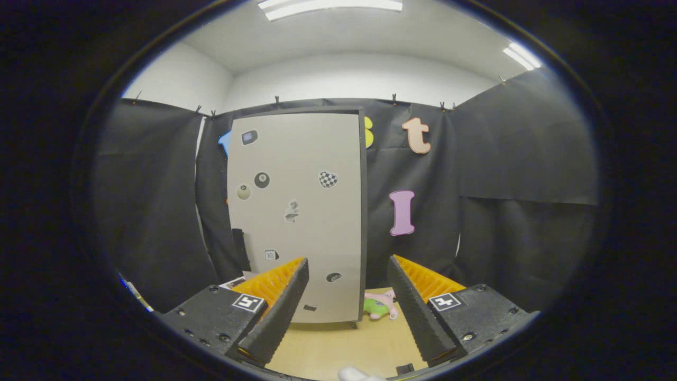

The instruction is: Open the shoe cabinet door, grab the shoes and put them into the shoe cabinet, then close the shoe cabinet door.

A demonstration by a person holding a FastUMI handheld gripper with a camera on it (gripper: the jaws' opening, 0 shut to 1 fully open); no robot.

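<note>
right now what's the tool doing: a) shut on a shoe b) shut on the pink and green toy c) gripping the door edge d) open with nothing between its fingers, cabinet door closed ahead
d: the tool is open with only bare floor between its fingers, and the shoe cabinet door stands closed beyond them.

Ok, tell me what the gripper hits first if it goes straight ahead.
Most likely the cabinet door, shut and standing beyond the open gripper, which holds nothing. The floor between looks free, though depth is hard to judge. A pink-and-green toy lies off that line, beside the cabinet.
</note>
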